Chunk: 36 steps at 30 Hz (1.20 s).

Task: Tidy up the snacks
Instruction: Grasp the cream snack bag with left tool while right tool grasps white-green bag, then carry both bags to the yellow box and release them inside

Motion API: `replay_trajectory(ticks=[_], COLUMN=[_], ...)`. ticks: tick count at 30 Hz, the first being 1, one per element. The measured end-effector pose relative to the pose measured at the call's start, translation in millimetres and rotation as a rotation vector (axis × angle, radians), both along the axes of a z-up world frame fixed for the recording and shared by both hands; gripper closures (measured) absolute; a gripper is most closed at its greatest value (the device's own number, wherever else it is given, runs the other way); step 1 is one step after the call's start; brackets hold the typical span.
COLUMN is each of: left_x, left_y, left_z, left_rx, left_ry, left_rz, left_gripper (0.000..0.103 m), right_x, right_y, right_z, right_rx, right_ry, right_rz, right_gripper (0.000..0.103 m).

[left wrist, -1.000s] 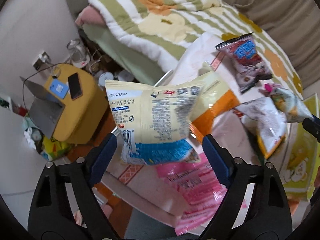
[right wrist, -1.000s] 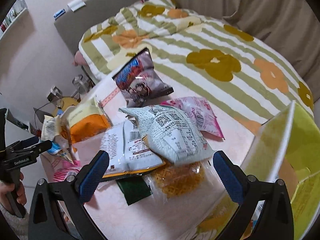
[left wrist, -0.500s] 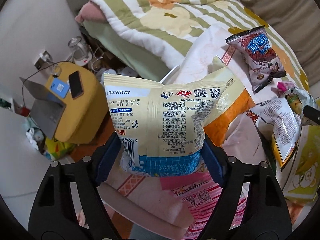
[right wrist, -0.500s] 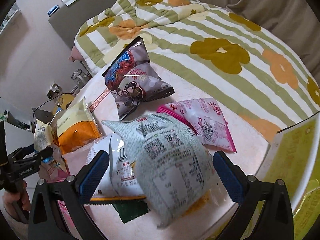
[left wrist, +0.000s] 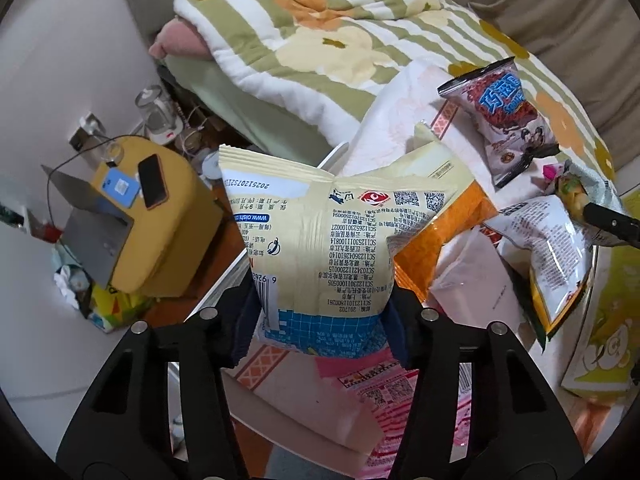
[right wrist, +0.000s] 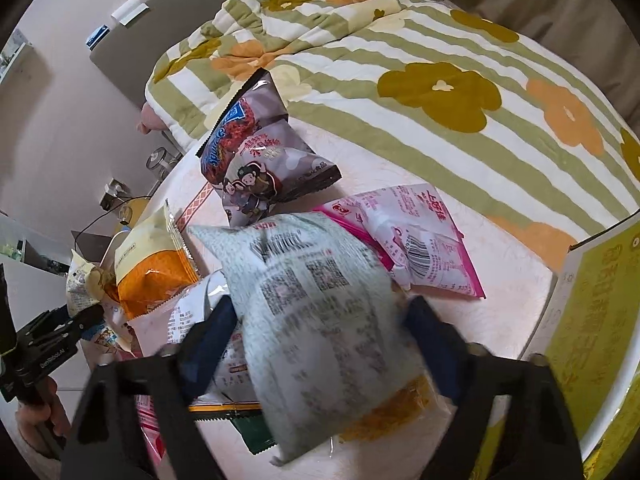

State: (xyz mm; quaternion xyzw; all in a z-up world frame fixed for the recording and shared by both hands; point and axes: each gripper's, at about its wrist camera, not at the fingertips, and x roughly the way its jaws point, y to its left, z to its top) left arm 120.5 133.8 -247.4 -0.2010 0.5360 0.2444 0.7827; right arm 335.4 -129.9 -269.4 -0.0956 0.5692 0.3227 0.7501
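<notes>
My left gripper is shut on a cream and blue snack bag and holds it upright above the table's left edge. My right gripper is closing on a pale green snack bag, both pads against its sides. An orange and cream bag, a purple bag and a pink bag lie on the round table. The left gripper also shows at the far left of the right wrist view.
A yellow-green box stands at the table's right. A striped floral quilt on the bed lies behind the table. A yellow stool with a phone and laptop stands on the floor at left.
My left gripper has closed on the cream and blue bag. My right gripper has moved onto the pale green bag and its jaws have narrowed onto it.
</notes>
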Motion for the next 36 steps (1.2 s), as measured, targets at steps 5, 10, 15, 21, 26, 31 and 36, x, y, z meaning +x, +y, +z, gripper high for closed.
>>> replay_trajectory(ticks=[5,10,15,21,26,31,36], left_x=[-6.3,-13.9,-17.4,-13.3,4.2,36.3,73.4], left_y=[-2.1,-7.5,-16.3,-39.1,-73.0,-125.4,-190.1], left_z=[9.6,28.3,56.8,104.6,148.1,185.4,204.7], left_rx=[0.003,0.018,0.036,0.065,0.081,0.078,0.046], left_ry=[-0.023,-0.057,-0.107,-0.197,-0.280,-0.360,-0.407], left_rz=[0.006,0.001,-0.009,-0.072,-0.185,-0.335,-0.482], left_gripper=[0.053,0.053,0.053,0.053,0.053,0.053,0.053], right_x=[-6.0,-11.2,-22.5,-43.4,-59.4,-71.2,-77.6], right_y=[-4.3,-14.2,-28.2,-55.8,-94.7,-148.9,-212.1], right_z=[6.3,18.0,38.5,82.0,124.3,160.3,179.8], right_rx=[0.016,0.069,0.125,0.217,0.308,0.349,0.345], right_ry=[-0.034,-0.051,-0.074,-0.121,-0.172,-0.239,-0.286], right_rz=[-0.001,-0.018,-0.038,-0.081,-0.149,-0.256,-0.392], right_gripper=[0.040,0.048,0.050,0.050,0.050,0.050,0.050])
